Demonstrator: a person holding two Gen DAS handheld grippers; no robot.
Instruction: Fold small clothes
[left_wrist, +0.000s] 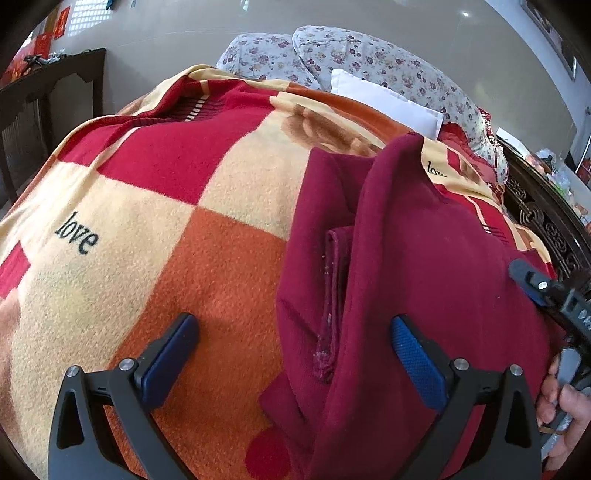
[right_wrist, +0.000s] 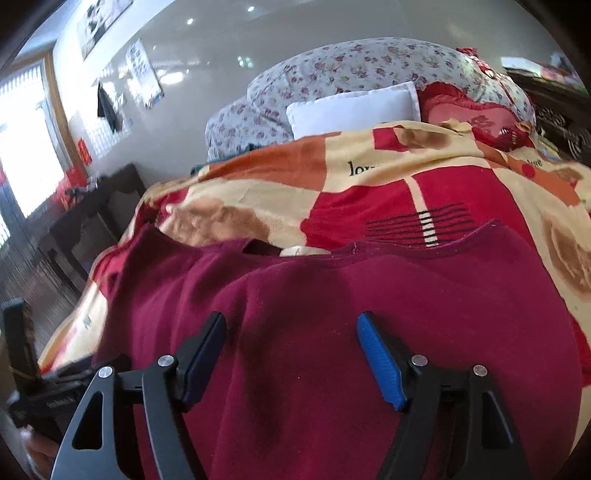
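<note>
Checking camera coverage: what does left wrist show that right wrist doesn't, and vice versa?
Left wrist only: the maroon garment's folded-over side with a seam strip, the orange check of the blanket, and the right gripper entering at the frame edge. Right wrist only: the garment's neckline, a bright window and a dark side table. Both: garment, "love" blanket, white pillow, floral bedding, each gripper's jaws open, holding nothing.

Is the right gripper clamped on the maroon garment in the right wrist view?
No: the right gripper has its jaws spread wide apart above the maroon garment, with nothing pinched between the pads.
</note>
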